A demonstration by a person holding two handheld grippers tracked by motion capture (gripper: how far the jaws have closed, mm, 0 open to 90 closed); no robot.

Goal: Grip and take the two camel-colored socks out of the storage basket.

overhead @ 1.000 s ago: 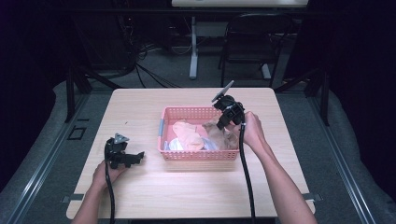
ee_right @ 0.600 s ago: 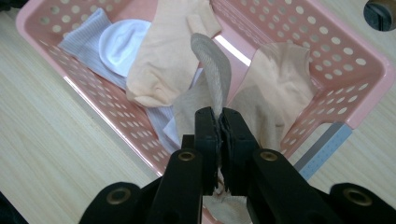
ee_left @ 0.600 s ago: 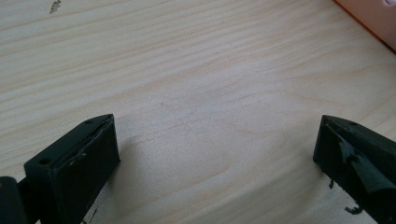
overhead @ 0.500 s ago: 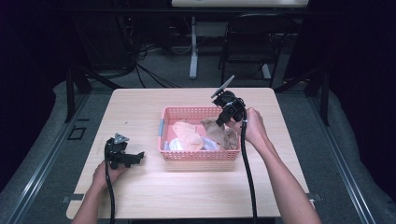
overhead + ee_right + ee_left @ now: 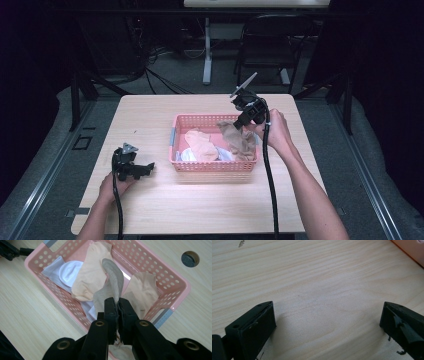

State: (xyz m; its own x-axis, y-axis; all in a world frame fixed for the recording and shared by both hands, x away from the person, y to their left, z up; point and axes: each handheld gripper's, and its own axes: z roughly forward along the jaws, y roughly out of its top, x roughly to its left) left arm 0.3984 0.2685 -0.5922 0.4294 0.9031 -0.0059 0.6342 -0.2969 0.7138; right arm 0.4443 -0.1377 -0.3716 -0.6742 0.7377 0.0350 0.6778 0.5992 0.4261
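Over the basket (image 5: 215, 165) we hold the right gripper (image 5: 117, 305), its jaws pinched tight on a grey-brown sock (image 5: 112, 280) that drapes down into the basket's near right corner, probably so we can lift it free of the rest. Peach socks (image 5: 91, 277) and a white sock (image 5: 71, 269) lie inside the basket. Left of the basket, our left gripper (image 5: 328, 320) rests low over the table (image 5: 312, 277), jaws spread wide and empty, seemingly waiting.
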